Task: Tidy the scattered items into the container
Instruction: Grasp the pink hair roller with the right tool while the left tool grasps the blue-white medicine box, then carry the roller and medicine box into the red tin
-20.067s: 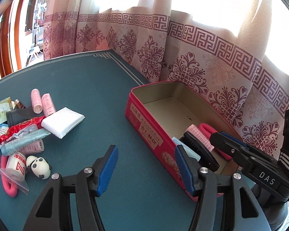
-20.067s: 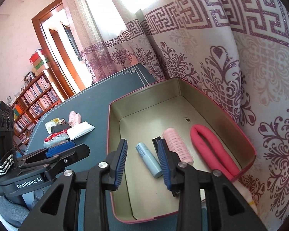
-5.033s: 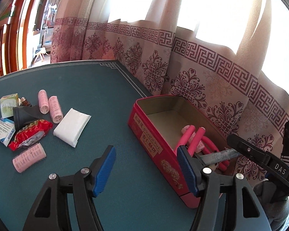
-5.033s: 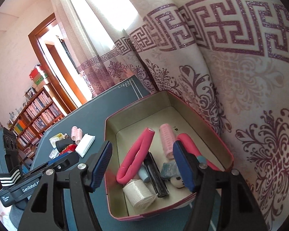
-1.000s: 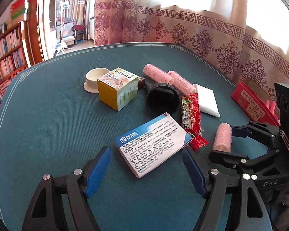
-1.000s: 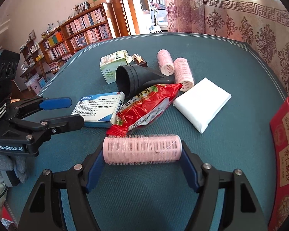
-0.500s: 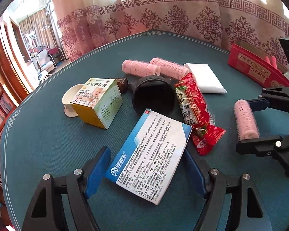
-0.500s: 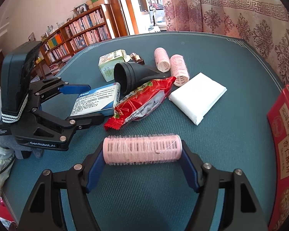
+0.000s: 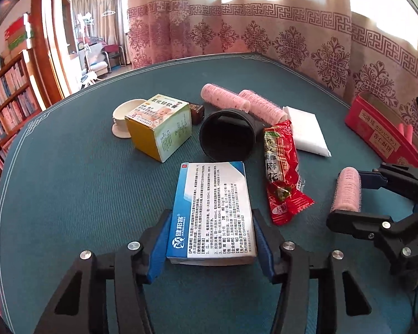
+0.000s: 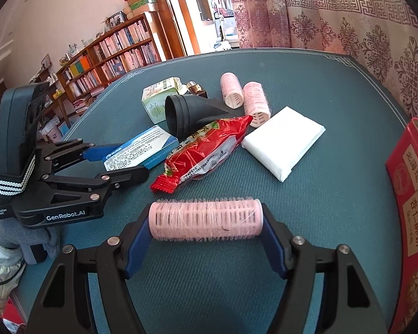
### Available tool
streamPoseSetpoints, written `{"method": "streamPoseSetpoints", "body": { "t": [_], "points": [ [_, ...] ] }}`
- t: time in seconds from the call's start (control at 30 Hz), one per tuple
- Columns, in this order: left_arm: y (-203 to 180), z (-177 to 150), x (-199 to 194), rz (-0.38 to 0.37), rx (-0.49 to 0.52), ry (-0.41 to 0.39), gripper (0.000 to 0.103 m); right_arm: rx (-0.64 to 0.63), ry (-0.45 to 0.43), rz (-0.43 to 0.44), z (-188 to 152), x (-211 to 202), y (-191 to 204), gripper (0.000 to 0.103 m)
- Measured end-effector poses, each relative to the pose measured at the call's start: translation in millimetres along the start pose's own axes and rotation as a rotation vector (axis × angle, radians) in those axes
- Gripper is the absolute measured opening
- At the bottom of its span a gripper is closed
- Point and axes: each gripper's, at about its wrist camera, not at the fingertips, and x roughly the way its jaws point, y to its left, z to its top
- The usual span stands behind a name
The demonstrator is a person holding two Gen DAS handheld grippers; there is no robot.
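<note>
A blue and white medicine box (image 9: 211,208) lies flat on the green table, lengthwise between the fingers of my left gripper (image 9: 210,239). The jaws are closing, and both blue pads touch the box's long sides. The right wrist view shows the same left gripper (image 10: 128,160) around the box (image 10: 142,147). My right gripper (image 10: 206,222) is shut on a pink hair roller (image 10: 206,220), gripped end to end and held above the table. The left wrist view shows that roller (image 9: 347,192) at the right. The red tin (image 9: 376,130) stands at the far right by the curtain, and its side shows as the red tin (image 10: 412,194).
Beyond the box lie a red snack packet (image 9: 278,167), a black funnel-shaped cup (image 9: 227,139), two pink rollers (image 9: 245,103), a white flat pack (image 9: 306,133), a yellow and green carton (image 9: 158,128), a white cup (image 9: 122,119) and a small brown item (image 9: 195,111). Curtains back the table; bookshelves stand left.
My left gripper has moved forward over the medicine box and its jaws have narrowed onto the box's sides. The right gripper has kept its hold on the roller, almost still.
</note>
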Motion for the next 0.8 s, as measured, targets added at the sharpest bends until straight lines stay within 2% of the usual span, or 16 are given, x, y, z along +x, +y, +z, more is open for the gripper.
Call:
{"method": "streamPoseSetpoints", "body": {
  "t": [0.13,0.27,0.5,0.8],
  "points": [
    [6.2,-9.8,-20.5,0.001,-0.116,-0.045,0.056,0.036,-0.020,-0.005,0.0,-4.8,-6.3,0.074],
    [7.6,-19.2,-36.3,0.002,-0.172,-0.064,0.056,0.042,-0.043,-0.012,-1.4,-14.4,-4.7,0.074],
    [-5.8,-20.4,-54.9,-0.008,-0.194,-0.094,0.056,0.062,-0.087,-0.008,-7.4,-38.3,-3.7,0.074],
    [-57.2,-7.1,-55.8,-0.101,-0.144,-0.113,0.056,0.125,-0.178,-0.053,-15.5,-87.8,-27.7,0.074]
  ]
}}
